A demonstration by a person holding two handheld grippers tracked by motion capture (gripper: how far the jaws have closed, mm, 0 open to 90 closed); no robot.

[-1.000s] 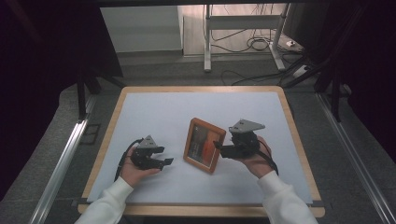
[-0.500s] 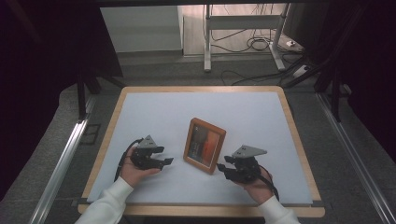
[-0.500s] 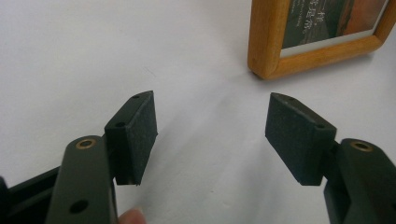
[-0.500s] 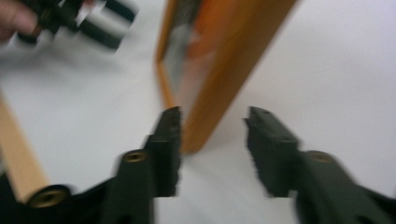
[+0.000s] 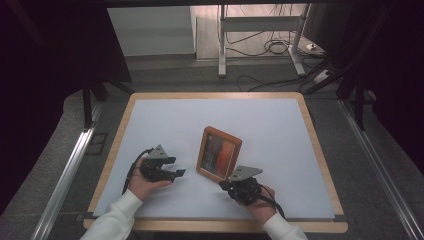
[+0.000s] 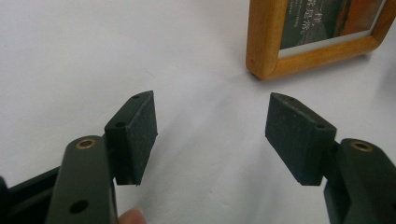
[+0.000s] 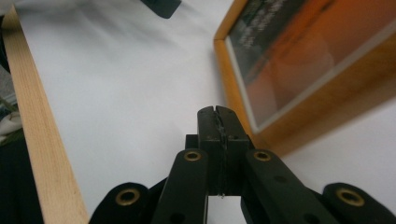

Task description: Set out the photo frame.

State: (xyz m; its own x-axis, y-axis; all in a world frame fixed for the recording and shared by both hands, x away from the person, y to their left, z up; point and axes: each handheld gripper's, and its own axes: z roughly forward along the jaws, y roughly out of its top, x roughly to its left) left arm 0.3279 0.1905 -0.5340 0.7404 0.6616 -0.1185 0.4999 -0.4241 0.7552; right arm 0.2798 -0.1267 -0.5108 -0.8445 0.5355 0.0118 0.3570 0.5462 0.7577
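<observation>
A wooden picture frame (image 5: pixel 219 154) with an orange and dark picture stands tilted back in the middle of the white table top. My left gripper (image 5: pixel 177 172) rests left of it, open and empty, its pads (image 6: pixel 140 130) wide apart and pointing at the frame's corner (image 6: pixel 261 42). My right gripper (image 5: pixel 223 184) lies low near the front edge, just in front of the frame's lower right corner (image 7: pixel 299 60). Its jaws (image 7: pixel 218 114) have just been closing and are now shut with nothing between them.
The table top has a light wooden rim (image 5: pixel 215 95), which runs close by at the left (image 7: pixel 32 130) in the right gripper view. Beyond the table are a dark floor, cables (image 5: pixel 272 47) and a metal stand. A metal rail (image 5: pixel 65 175) runs along the left side.
The right gripper has drawn back from the frame's right side toward the front edge and sunk to the table, its jaws going from wide to shut. The left gripper and the frame have kept still.
</observation>
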